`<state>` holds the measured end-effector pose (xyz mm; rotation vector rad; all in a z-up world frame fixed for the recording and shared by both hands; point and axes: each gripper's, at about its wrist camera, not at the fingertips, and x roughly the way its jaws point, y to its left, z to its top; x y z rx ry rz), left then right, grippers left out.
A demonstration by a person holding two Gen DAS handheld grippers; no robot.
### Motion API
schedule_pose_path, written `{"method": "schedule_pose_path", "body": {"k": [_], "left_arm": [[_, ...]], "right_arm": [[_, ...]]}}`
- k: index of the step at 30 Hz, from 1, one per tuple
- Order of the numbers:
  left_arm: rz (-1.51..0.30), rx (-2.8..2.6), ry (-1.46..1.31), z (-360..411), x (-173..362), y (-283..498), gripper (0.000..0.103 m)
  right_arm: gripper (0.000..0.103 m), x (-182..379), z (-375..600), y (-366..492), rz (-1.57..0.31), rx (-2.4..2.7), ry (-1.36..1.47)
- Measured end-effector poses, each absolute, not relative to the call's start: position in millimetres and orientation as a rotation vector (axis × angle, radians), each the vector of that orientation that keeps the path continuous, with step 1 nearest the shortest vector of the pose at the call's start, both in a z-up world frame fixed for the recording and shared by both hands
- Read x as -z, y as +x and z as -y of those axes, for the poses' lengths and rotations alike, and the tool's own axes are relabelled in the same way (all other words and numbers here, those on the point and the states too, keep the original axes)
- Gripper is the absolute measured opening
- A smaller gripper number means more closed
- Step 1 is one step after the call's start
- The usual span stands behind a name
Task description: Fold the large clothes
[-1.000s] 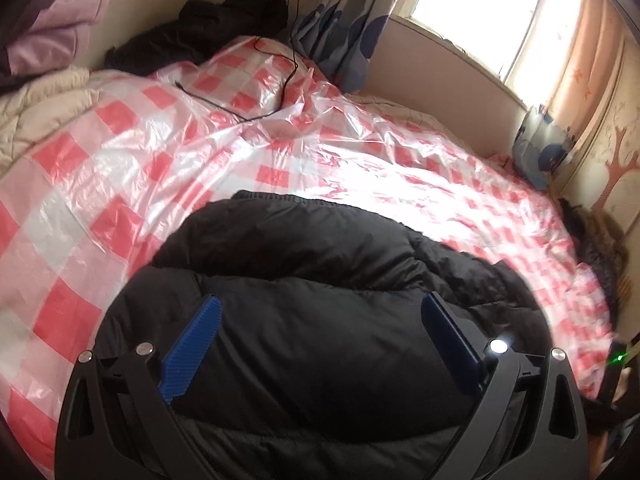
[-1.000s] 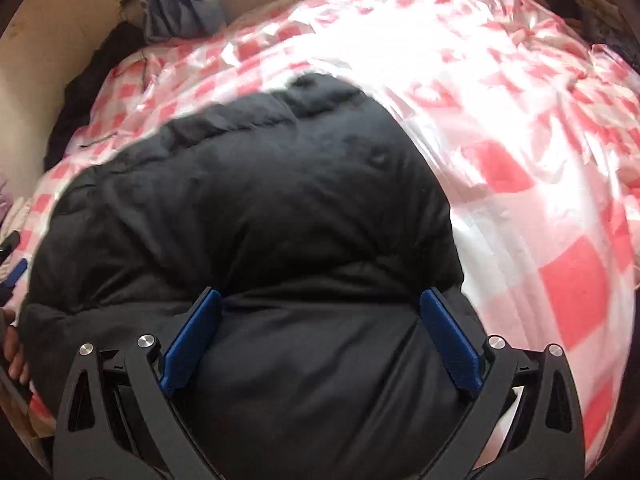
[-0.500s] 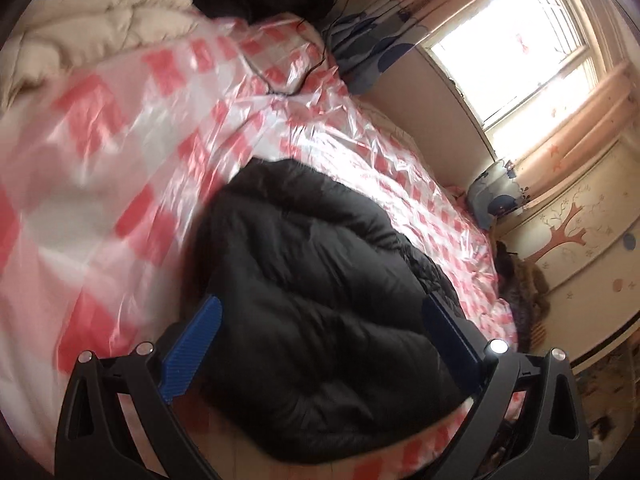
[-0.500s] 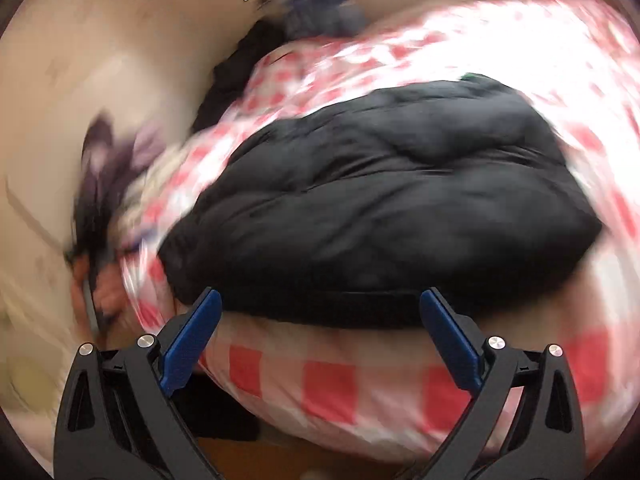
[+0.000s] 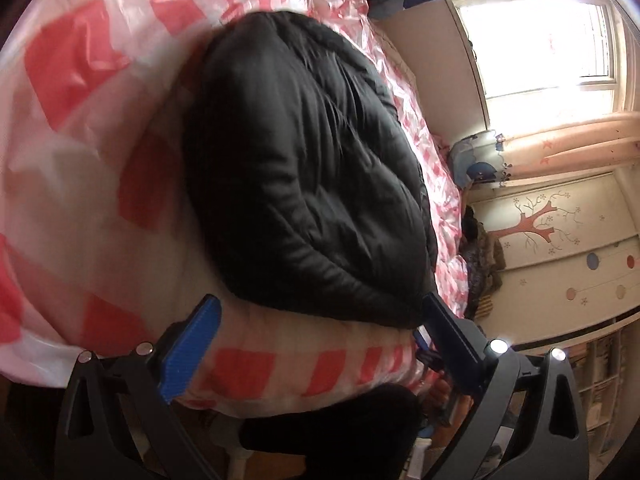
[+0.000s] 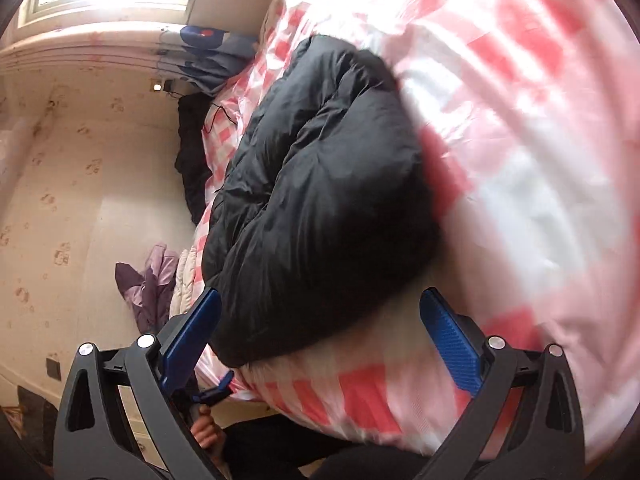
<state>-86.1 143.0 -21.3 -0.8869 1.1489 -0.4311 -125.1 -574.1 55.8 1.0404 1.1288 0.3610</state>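
A black puffer jacket (image 5: 304, 176) lies folded into a thick bundle near the edge of a bed covered in red and white checked plastic sheeting (image 5: 80, 92). In the right wrist view the same jacket (image 6: 320, 200) fills the middle. My left gripper (image 5: 320, 340) is open, off the bed's edge and below the jacket, holding nothing. My right gripper (image 6: 320, 336) is open too, just short of the jacket's near end, with empty space between its blue pads (image 6: 448, 340). Both views are tilted sideways.
A window (image 5: 552, 32) with pink curtains lights the far wall. Dark clothes (image 6: 192, 152) and a purple garment (image 6: 148, 288) lie at the bed's head end. A hand (image 6: 206, 428) and the left gripper's blue tip show low in the right wrist view. Shelves (image 5: 600, 380) stand past the bed.
Both grippers have drawn back off the jacket to beyond the bed's edge and rolled sideways. The jacket stays folded on the bed. Both stay open.
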Motion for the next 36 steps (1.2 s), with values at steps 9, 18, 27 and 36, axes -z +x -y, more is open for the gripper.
{"method": "schedule_pose_path", "body": {"k": [9, 18, 27, 36], "left_arm": [[-1.137, 0.431, -1.013, -101.2, 46.7, -76.7, 0.096], [-1.045, 0.328, -1.047, -94.3, 40.5, -47.5, 0.096], [-1.128, 0.274, -0.944, -76.1, 56.4, -31.8, 0.096], [-1.06, 0.203, -1.004, -80.9, 58.7, -24.1, 0.096]], "right_arm": [[0.097, -96.8, 563.0, -90.6, -0.997, -0.515, 1.095], [0.097, -98.6, 565.7, -99.1, -1.041, -0.518, 1.074], [0.097, -57.0, 550.7, -96.9, -1.195, -0.442, 0.969], [0.097, -33.2, 556.6, -65.4, -1.178, -0.369, 1.018]]}}
